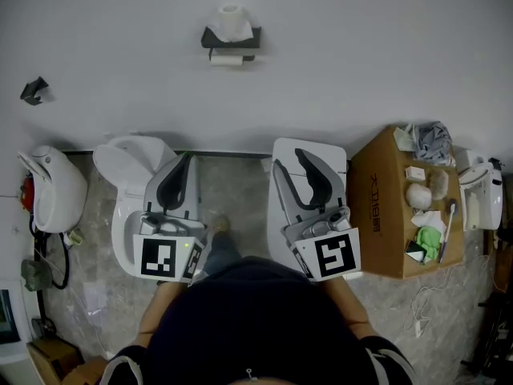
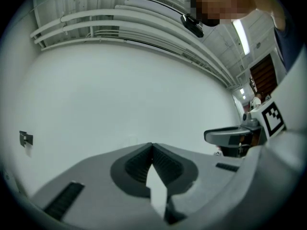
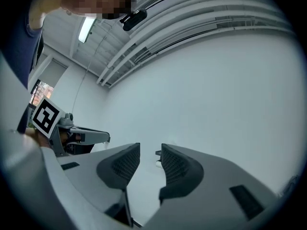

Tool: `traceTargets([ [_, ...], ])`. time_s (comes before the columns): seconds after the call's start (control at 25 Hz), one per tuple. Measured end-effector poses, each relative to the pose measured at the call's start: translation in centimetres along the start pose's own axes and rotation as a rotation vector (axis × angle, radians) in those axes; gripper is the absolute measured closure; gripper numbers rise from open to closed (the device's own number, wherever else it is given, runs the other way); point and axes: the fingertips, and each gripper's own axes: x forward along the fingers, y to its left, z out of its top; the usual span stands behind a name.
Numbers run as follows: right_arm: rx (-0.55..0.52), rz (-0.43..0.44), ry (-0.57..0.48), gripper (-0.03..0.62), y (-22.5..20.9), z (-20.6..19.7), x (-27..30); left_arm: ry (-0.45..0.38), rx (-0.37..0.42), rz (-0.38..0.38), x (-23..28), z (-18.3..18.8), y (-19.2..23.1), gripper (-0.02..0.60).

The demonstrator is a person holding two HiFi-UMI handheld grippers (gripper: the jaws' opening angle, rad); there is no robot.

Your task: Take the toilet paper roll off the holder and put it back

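Observation:
High on the white wall hangs a black toilet paper holder (image 1: 210, 38). A white roll (image 1: 231, 21) stands on its top shelf and a second roll (image 1: 227, 59) hangs under it. Both grippers are held low, close to the person and far short of the wall. My left gripper (image 1: 190, 158) (image 2: 152, 145) is shut with its tips touching and nothing between them. My right gripper (image 1: 292, 161) (image 3: 150, 153) is open and empty; in the right gripper view the holder (image 3: 157, 153) shows tiny and far off in the gap between its jaws.
A white toilet (image 1: 122, 160) stands below the left gripper and a white bin (image 1: 321, 147) below the right. A cardboard box (image 1: 383, 203) filled with several things sits at the right. A small black hook (image 1: 34, 91) (image 2: 25, 138) is on the wall at the left.

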Motion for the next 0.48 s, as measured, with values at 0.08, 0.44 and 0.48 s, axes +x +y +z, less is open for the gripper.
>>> traceTargets([
  [0.08, -0.011, -0.010, 0.006, 0.441, -0.1, -0.1, 2.2, -0.006, 0.004, -0.023, 1.8, -0.1, 1.5, 0.580],
  [0.44, -0.017, -0.111, 0.017, 0.433, -0.9, -0.8, 10.8, -0.002, 0.008, -0.143, 8.9, -1.5, 7.9, 0.581],
  [0.48, -0.019, -0.122, 0.018, 0.431, -0.9, -1.0, 11.6, -0.004, 0.010, -0.154, 9.5, -1.6, 8.6, 0.580],
])
